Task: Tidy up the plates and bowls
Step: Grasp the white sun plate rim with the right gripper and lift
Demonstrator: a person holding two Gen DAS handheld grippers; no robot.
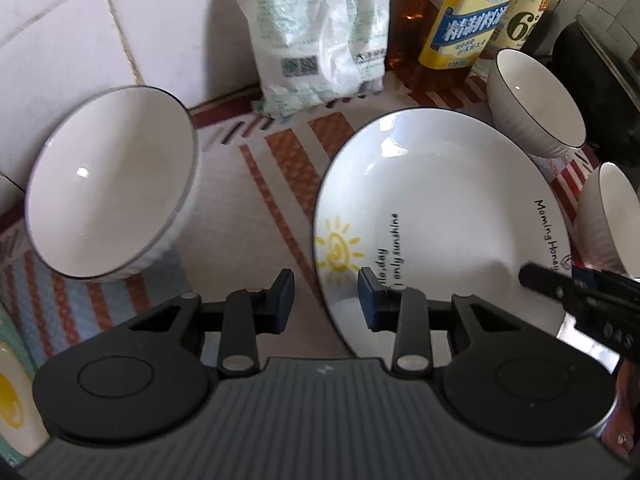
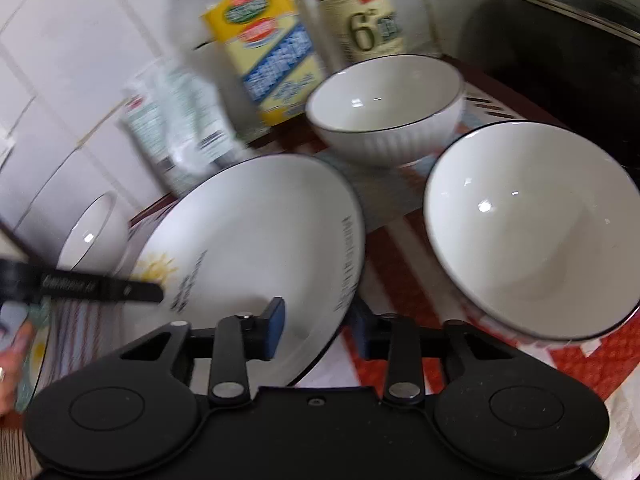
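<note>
Both grippers straddle the plate [image 1: 440, 216] rim on the worktop [image 1: 256, 216]: left fingers [image 1: 370, 300] and right fingers [image 2: 274, 328] half-open, not clamped. Next: close, lift level, avoiding the bowls [image 2: 532, 232].

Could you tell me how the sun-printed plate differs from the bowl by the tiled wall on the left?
The plate is wide and shallow; the bowl is deep with tall sides. The plate carries a yellow sun and black lettering; the bowl's inside is plain white. The plate's rim sits between the pads of both claws, left claw and right claw; no claw is at the bowl. Both are glossy white with a thin dark rim.
</note>
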